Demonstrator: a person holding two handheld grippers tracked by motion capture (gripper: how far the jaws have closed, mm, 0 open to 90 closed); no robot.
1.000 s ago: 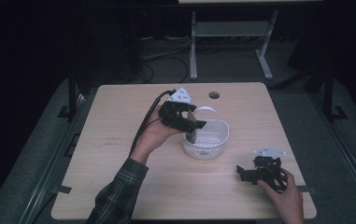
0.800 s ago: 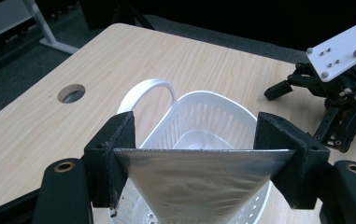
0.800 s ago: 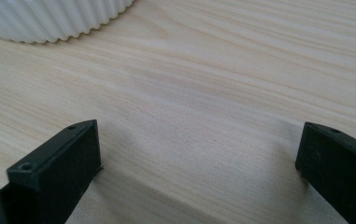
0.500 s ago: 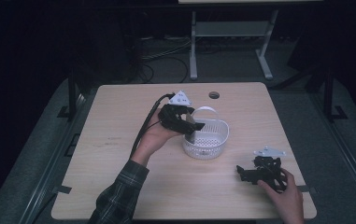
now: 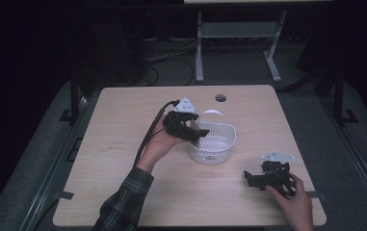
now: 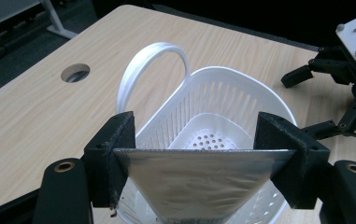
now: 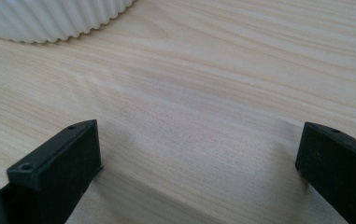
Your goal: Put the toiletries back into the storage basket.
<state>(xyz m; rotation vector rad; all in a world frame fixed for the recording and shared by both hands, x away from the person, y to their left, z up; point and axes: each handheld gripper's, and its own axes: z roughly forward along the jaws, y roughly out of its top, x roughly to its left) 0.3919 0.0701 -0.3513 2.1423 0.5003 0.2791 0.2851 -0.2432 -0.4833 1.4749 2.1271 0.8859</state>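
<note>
A white perforated basket [image 5: 216,144] with a hoop handle stands in the middle of the wooden table [image 5: 123,144]. My left gripper [image 5: 198,130] hovers over the basket's left rim, shut on a flat silver foil pouch [image 6: 199,179]. The pouch spans the gap between both pads and hangs down toward the basket [image 6: 231,107]. Near the front right corner, my right gripper [image 5: 251,177] rests low on the table in a hand. Its jaws stand wide apart [image 7: 199,154] over bare wood with nothing between them. It also appears in the left gripper view as the right gripper [image 6: 341,88] beyond the basket.
A round cable hole [image 5: 220,98] sits in the tabletop behind the basket. The left gripper's cable [image 5: 147,137] trails back along the forearm. A metal stand [image 5: 234,43] and loose cables lie on the dark floor beyond the table's far edge.
</note>
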